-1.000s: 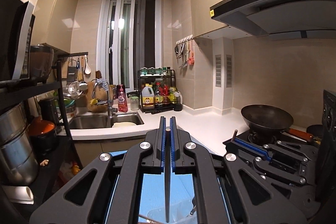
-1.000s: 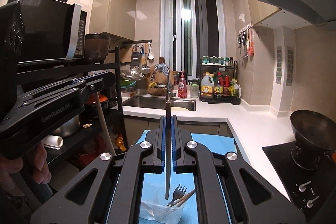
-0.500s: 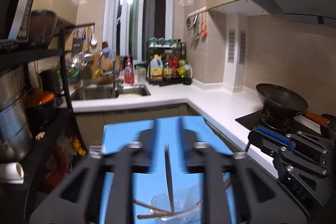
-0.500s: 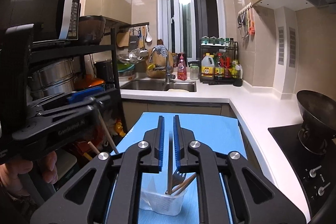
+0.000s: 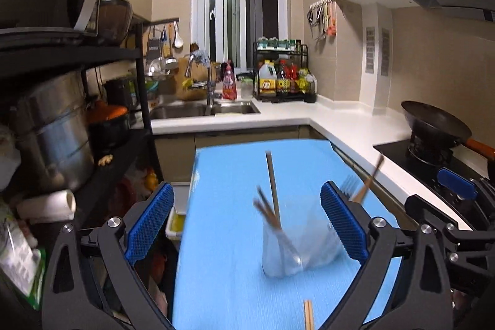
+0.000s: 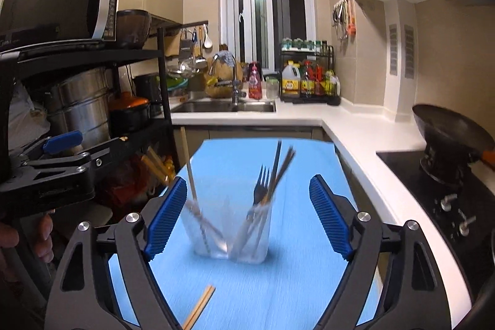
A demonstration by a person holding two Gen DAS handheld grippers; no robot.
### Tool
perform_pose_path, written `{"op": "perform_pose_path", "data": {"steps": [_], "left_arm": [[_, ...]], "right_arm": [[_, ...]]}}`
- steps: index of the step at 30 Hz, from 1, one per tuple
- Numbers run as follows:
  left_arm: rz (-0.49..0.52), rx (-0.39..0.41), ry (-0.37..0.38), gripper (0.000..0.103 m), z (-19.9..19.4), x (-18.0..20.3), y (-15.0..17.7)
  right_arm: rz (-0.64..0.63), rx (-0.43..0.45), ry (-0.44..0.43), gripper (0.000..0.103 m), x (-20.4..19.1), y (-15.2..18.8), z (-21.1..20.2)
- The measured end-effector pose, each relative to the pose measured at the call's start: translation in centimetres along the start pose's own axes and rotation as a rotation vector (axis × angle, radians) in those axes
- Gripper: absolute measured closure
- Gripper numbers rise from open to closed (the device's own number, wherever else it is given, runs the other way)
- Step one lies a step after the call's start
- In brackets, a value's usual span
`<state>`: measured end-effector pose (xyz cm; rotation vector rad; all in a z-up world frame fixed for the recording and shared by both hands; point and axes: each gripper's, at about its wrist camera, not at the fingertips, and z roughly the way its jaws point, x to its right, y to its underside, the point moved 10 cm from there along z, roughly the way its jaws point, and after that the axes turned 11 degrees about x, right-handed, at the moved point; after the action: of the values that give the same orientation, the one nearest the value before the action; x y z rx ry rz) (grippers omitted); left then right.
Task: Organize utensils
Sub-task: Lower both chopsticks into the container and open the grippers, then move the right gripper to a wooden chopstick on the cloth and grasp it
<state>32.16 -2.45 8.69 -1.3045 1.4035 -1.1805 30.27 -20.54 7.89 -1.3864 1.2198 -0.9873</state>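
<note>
Both grippers were pressed together a second ago, aimed across the kitchen; now both point lower at the blue mat. Left gripper jaws opening, nothing pinched. Right gripper same: jaws opening around the clear cup, pads not touching it. Cup stands mid-mat, now holding fork and chopsticks, blurred. One chopstick pair lies loose on the mat near the camera. My read: that pair goes in next.

Both wrist cameras look forward and slightly down, close over the blue mat, sharing the clear cup, sink and window.
</note>
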Motion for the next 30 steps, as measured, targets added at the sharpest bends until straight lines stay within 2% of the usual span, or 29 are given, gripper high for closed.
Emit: {"op": "perform_pose_path", "data": {"steps": [9,13,16,23,30], "left_arm": [[-0.024,-0.102,-0.025,0.01,-5.0,-1.3,7.7],[-0.026,-0.123,-0.047,0.01,-6.9,-2.0,10.4],[-0.027,-0.136,-0.07,0.01,-8.1,-2.6,12.4],[-0.027,-0.17,-0.098,0.01,-10.3,-3.9,17.0],[-0.024,-0.217,-0.117,0.01,-11.1,-4.6,20.2]], "right_arm": [[0.012,-0.092,0.023,0.02,-1.6,6.3,-4.9],[0.014,-0.115,0.04,0.019,-2.0,8.7,-6.5],[0.029,-0.147,0.039,0.019,-2.8,11.8,-7.8],[0.017,-0.27,0.034,0.019,-4.8,19.5,-9.0],[0.006,-0.35,0.038,0.02,-6.4,23.5,-8.4]]}}
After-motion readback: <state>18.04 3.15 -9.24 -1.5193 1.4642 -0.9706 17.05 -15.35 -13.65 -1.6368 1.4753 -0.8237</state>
